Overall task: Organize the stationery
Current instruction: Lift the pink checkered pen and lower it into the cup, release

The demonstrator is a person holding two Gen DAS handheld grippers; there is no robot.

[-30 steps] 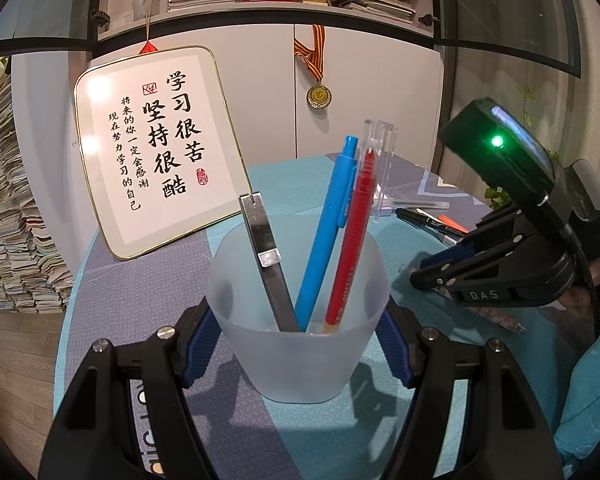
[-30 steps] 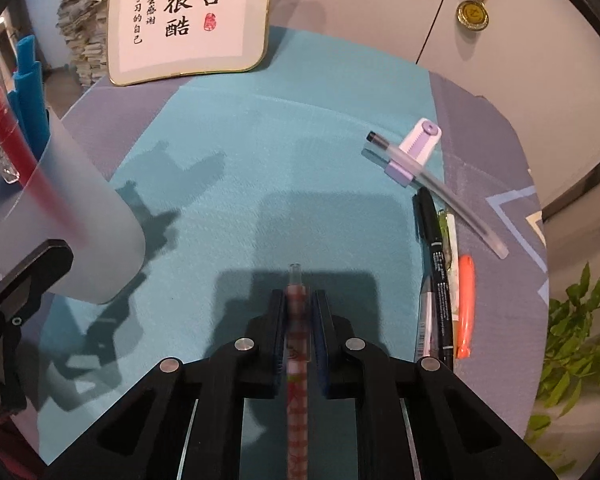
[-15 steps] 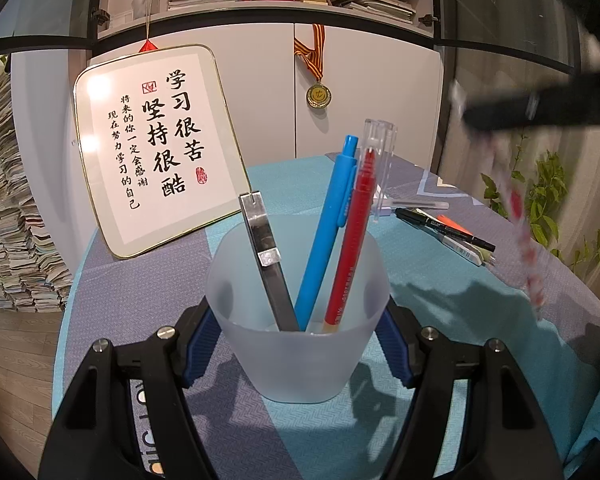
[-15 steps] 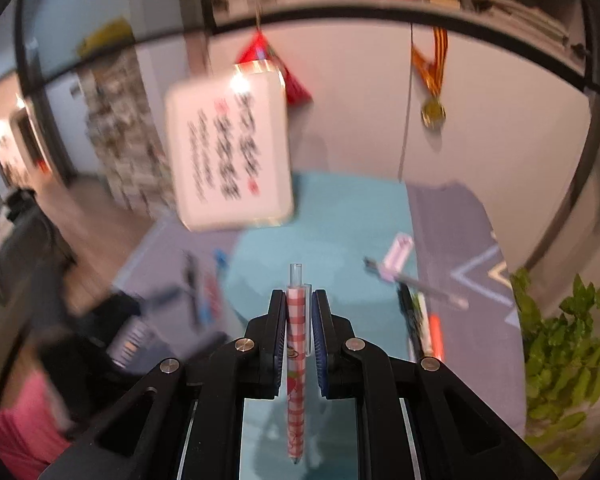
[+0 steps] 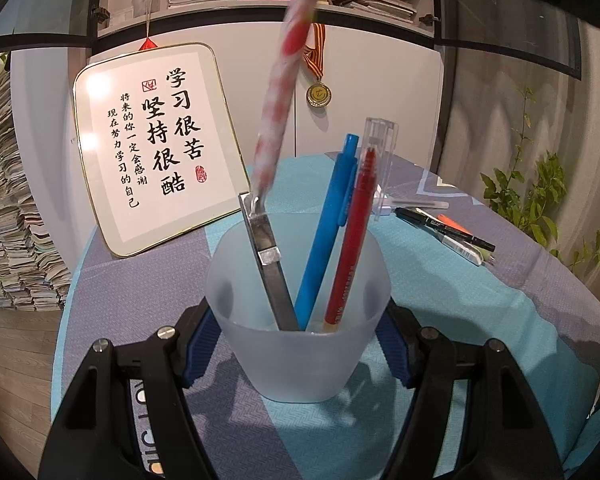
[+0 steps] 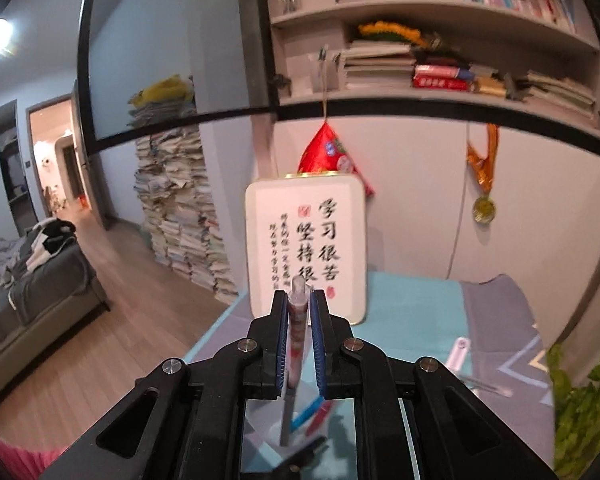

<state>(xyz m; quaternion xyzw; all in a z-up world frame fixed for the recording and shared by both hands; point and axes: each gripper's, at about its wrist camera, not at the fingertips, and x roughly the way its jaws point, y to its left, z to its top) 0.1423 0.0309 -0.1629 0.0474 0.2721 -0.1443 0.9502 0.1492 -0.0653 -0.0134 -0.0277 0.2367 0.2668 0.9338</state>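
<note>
My left gripper [image 5: 298, 344] is shut on a frosted plastic cup [image 5: 300, 340] that stands on the table. The cup holds a metal ruler [image 5: 270, 260], a blue pen [image 5: 328, 224] and a red pen [image 5: 354, 236] with a clear cap. My right gripper [image 6: 300, 320] is shut on a red-and-white checked pen [image 6: 296, 328], held upright above the cup. In the left wrist view this pen [image 5: 280, 96] hangs tip-down, its tip level with the ruler's top, just above the cup's rim. The cup shows below the right gripper [image 6: 296, 428].
A framed calligraphy board [image 5: 156, 144] leans against the cabinet behind the cup. Several pens and markers [image 5: 448, 232] lie on the blue and grey tablecloth [image 5: 460, 300] to the right. A plant [image 5: 540, 192] stands at the table's right edge. Paper stacks [image 5: 8, 220] rise at the left.
My right gripper has lifted the checked pen off the table, swung it upright and carried it leftward over the cup. The left gripper and cup have stayed still.
</note>
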